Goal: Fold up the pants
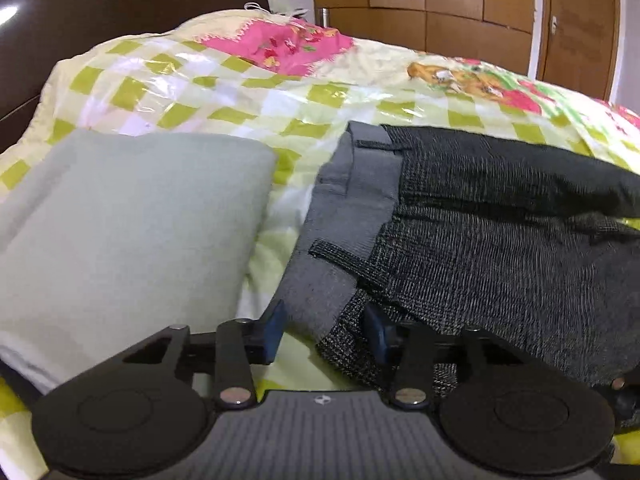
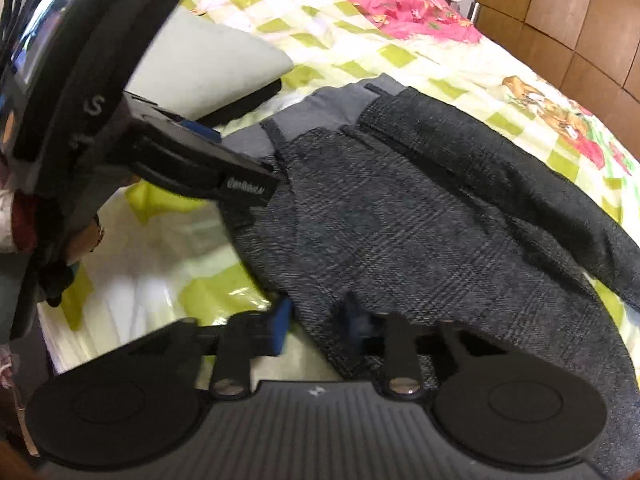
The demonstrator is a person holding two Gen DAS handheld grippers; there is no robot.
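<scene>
Your left gripper [image 1: 322, 330] has the near corner of the pants' [image 1: 500, 248] waistband between its blue pads [image 1: 274, 330], which have closed onto the fabric: it is grasping the pants there. Your right gripper [image 2: 318, 326] grips an edge of the same pants [image 2: 420, 220] further along, its pads [image 2: 282, 326] pinching the dark checked cloth.

The pants lie on the bed [image 1: 248, 92], on the checked green and white cover, with the grey lining of the waistband turned outward on the left. A belt loop [image 1: 340, 258] crosses that band just beyond your left gripper. To the left of the pants, just beside them, sits a pale folded cloth [image 1: 132, 224]. Wooden wardrobe doors [image 1: 460, 0] stand beyond the bed's far side.
</scene>
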